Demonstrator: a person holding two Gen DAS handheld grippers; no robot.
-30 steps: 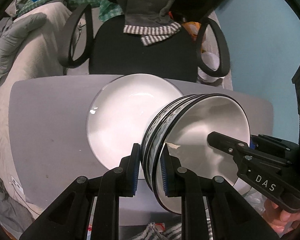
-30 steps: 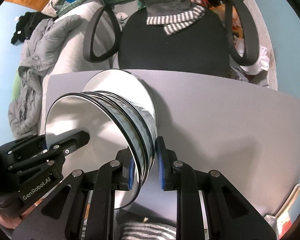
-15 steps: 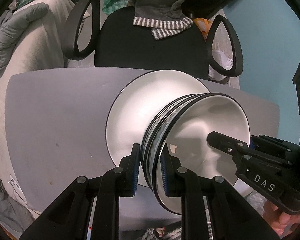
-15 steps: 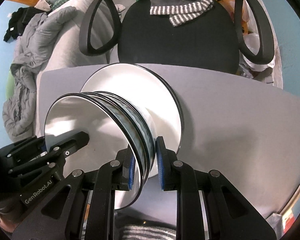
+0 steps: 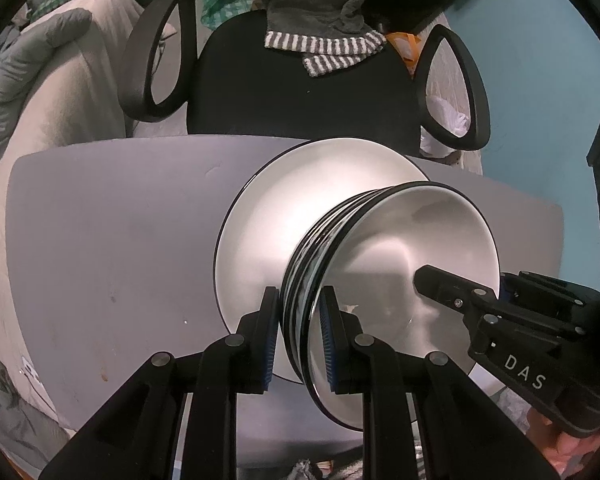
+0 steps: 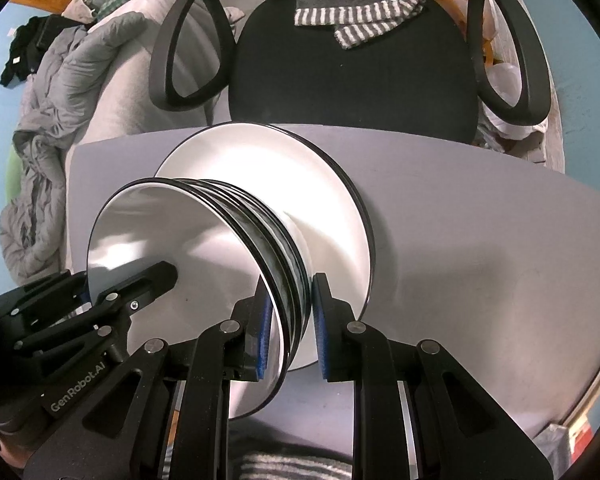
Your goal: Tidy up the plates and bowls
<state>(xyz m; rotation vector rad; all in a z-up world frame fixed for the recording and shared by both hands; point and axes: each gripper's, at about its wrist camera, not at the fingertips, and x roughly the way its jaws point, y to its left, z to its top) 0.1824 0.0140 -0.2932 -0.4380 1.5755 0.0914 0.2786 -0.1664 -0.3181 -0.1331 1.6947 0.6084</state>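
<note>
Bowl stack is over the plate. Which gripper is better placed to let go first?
Neither clearly: the left gripper and right gripper each clamp opposite rims of the bowl stack over the plate. Slight lean: right, since bare table lies beside it for withdrawing.

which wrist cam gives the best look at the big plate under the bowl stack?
Left wrist: the plate shows a broad open stretch of face and rim beside the bowl stack. In the right wrist view the stack covers more of the plate, leaving its far and right-hand parts.
</note>
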